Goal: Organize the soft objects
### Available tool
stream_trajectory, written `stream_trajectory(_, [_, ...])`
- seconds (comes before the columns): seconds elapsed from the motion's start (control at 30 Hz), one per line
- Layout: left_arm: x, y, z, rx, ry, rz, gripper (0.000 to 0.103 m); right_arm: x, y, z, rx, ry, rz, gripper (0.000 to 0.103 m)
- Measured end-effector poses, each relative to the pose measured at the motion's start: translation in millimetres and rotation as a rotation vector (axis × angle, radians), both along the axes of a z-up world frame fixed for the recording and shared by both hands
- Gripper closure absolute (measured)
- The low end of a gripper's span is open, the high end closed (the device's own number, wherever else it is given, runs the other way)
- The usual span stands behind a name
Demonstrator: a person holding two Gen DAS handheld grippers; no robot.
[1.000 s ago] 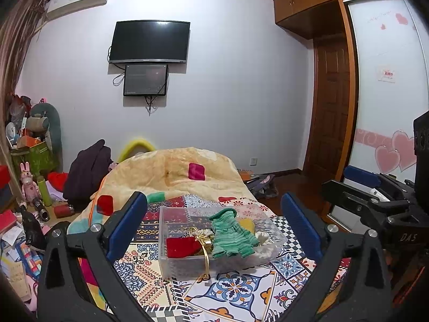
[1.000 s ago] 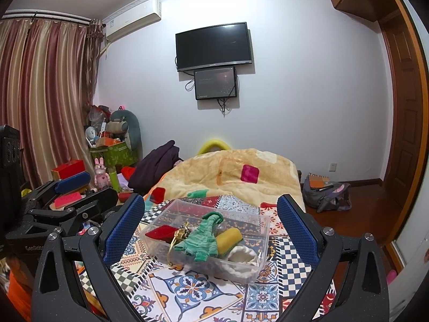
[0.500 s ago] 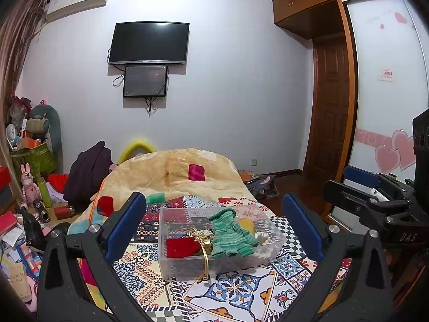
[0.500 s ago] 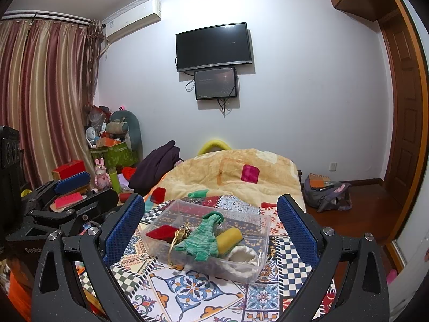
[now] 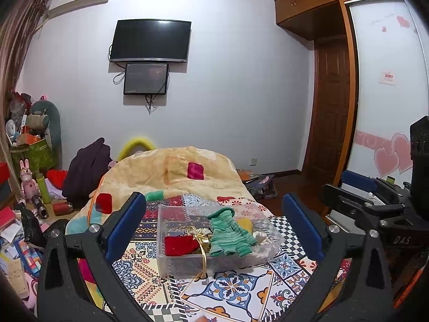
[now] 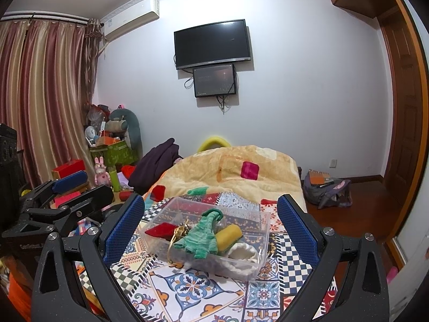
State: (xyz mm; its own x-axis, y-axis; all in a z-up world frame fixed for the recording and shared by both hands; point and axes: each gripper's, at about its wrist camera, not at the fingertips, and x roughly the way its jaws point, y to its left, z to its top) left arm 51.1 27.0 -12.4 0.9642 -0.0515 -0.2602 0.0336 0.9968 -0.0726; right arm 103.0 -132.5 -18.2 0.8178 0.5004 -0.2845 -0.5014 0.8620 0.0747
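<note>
Barely anything had shifted since the earlier frames: my left gripper [image 5: 214, 214] and right gripper [image 6: 210, 214] hung wide apart, grasping nothing, framing the bin [image 5: 171, 261] on the patterned cloth [image 6: 187, 289]. Inside lay the green sock [image 6: 201, 237], its long axis running away from me, cuff at the far end, beside a red cloth [image 5: 181, 245].
</note>
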Motion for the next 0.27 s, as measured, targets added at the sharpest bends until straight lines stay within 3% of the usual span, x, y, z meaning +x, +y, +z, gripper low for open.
stream_trajectory(0.27, [-0.6,-5.9,1.0,0.019,0.003,0.018,0.0,2.3,-0.2,-2.6,-0.004,0.022,-0.001,0.004])
